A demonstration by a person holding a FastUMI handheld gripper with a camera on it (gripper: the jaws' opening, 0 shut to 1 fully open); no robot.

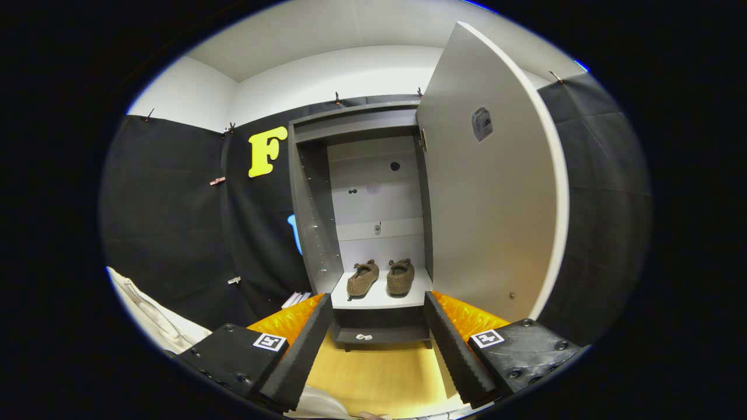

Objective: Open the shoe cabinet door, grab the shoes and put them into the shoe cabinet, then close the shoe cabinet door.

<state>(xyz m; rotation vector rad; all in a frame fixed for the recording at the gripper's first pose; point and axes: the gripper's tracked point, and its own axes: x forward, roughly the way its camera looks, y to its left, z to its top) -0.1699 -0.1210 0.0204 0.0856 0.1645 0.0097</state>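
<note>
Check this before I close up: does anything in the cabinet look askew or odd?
Nothing stands out. Both shoes sit side by side, upright, on the cabinet shelf, clear of the front edge. The door stands wide open. The tool is open, holding nothing, with the shoes beyond its fingers.

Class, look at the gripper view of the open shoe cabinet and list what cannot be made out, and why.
1. Shoes: material and fastening are too small to tell.
2. Sticker on the open door: its print is too small and blurred.
3. Two small items on the cabinet's base ledge: too tiny to identify.
4. White cloth beside the gripper, whose jaws stand open: cut off by the view's edge.
</note>
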